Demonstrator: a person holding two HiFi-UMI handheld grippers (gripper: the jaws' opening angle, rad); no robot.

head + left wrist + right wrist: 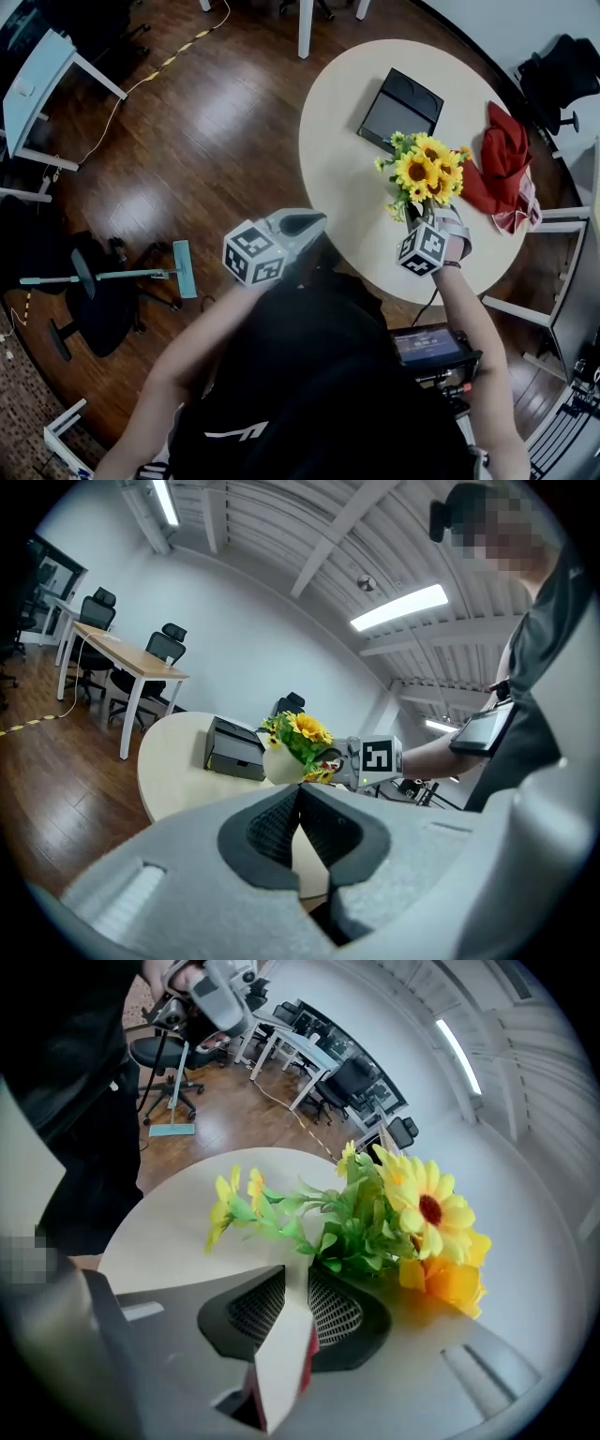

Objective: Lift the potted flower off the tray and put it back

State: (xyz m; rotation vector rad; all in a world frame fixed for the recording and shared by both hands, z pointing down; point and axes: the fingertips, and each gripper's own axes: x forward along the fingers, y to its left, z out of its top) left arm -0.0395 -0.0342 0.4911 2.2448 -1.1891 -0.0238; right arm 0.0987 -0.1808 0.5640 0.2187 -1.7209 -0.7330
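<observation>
Head view: one potted flower (427,176), upright, held over the table (342,178) and off the single tray (401,106), which lies beyond it, up and to the left. The right gripper (424,228) is at the pot and the left gripper (309,225) is well apart. One red cloth (497,155) lies nearby. Left gripper view: jaws together, nothing between. Right gripper view: jaws clamped on the pot wall, stems rising ahead.
</observation>
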